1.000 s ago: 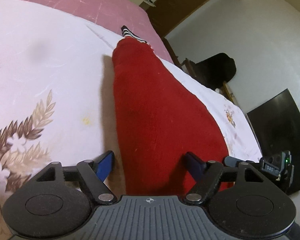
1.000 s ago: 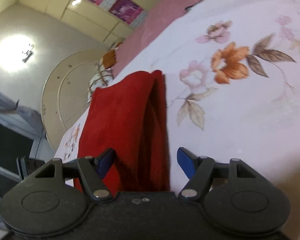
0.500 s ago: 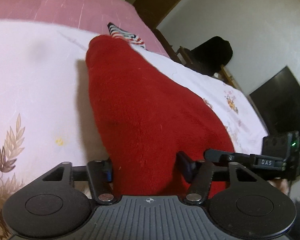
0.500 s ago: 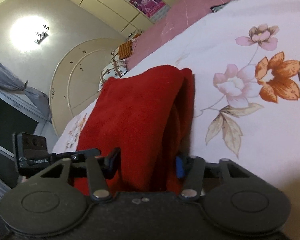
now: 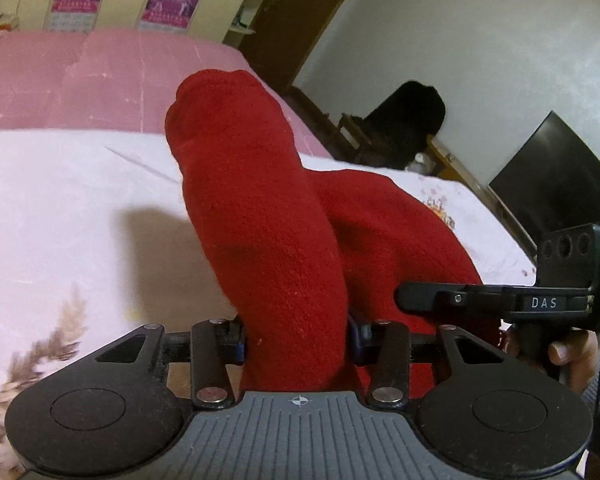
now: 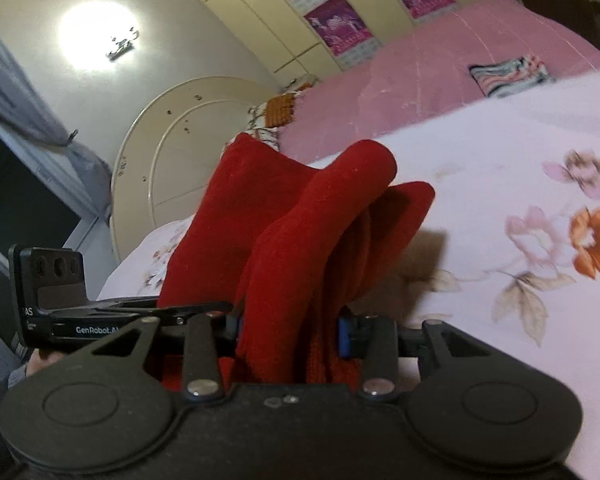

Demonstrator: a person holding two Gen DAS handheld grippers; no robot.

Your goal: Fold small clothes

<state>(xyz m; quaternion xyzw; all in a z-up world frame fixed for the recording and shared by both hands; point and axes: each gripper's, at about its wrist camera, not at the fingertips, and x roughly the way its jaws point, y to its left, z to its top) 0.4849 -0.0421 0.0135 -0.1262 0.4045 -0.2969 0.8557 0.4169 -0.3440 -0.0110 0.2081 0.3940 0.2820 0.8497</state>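
Red fleece garment (image 5: 268, 240), bunched and lifted

You have its near edge raised off the floral bedsheet (image 5: 60, 208), folds humped upward, far end drooping onto the sheet.

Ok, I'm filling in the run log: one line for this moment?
left gripper: shut on red garment | right gripper: shut on red garment | garment: raised off floral bedsheet | fold: not done
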